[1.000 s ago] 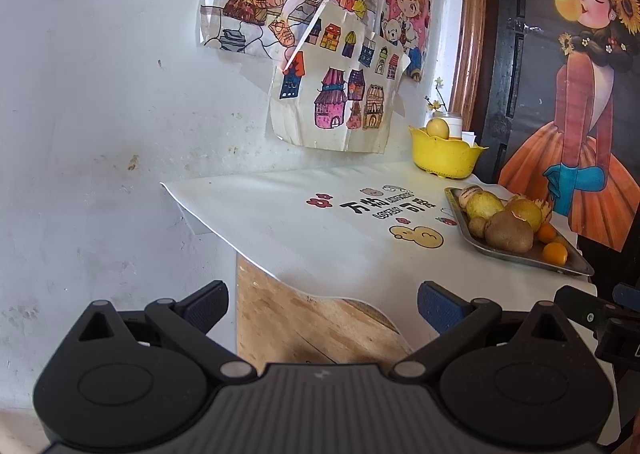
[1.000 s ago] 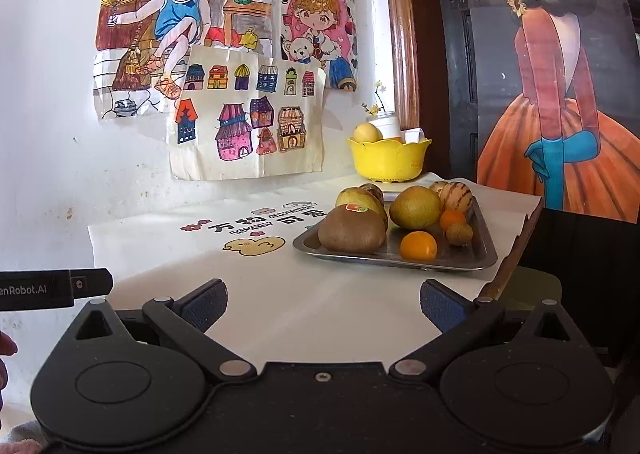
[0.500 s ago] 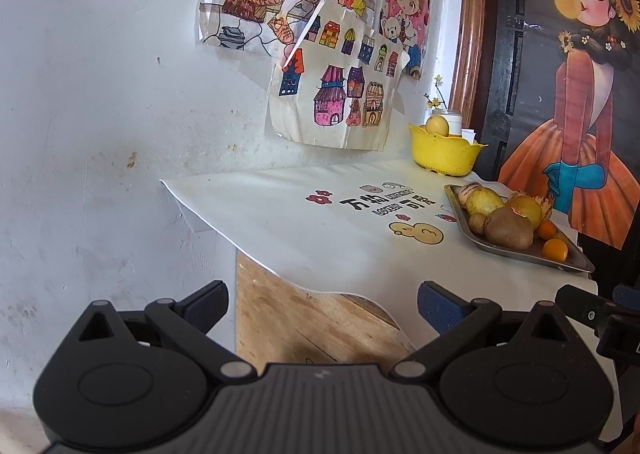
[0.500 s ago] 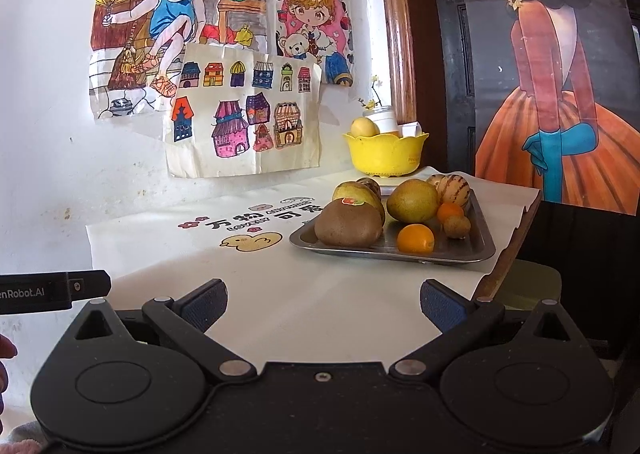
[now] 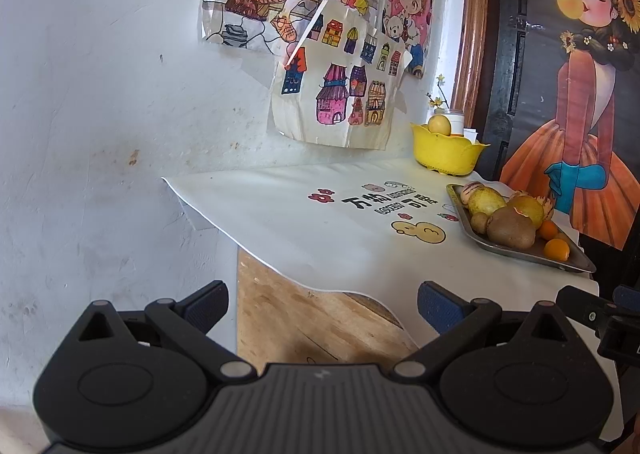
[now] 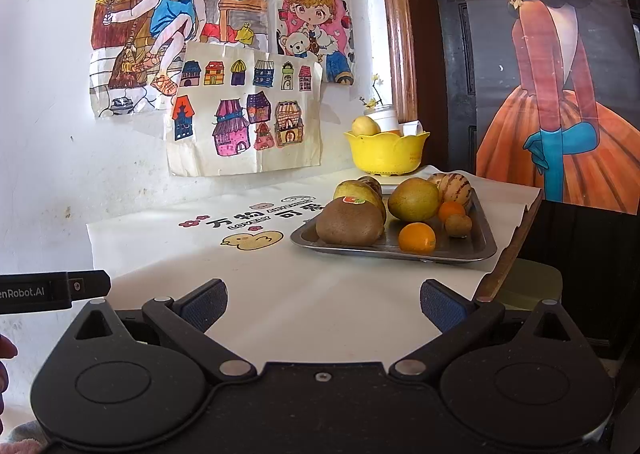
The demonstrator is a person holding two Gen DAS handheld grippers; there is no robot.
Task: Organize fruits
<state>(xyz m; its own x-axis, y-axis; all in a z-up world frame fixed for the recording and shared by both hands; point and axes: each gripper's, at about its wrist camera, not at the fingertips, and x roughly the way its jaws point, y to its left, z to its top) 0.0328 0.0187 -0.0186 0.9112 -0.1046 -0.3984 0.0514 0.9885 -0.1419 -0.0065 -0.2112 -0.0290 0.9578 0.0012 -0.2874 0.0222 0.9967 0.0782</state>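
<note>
Jaws on my right gripper [image 6: 322,304] and left gripper [image 5: 322,304] gape wide, empty, short of the metal tray [image 6: 486,244] of fruit; behind it the yellow bowl [image 6: 386,154] holds possibly a lemon [image 6: 365,126].

"What are the two grippers doing?"

"The left gripper [image 5: 322,304] is held up in the air. Its two blue pads [image 5: 208,304] are wide apart and hold nothing. The right gripper [image 6: 322,302] is the same: pads [image 6: 440,304] spread wide, nothing between them."

"Are they close together?"

"Yes. They sit side by side. A bit of a hand [image 6: 5,366] shows at the left edge of the right wrist view."
</note>
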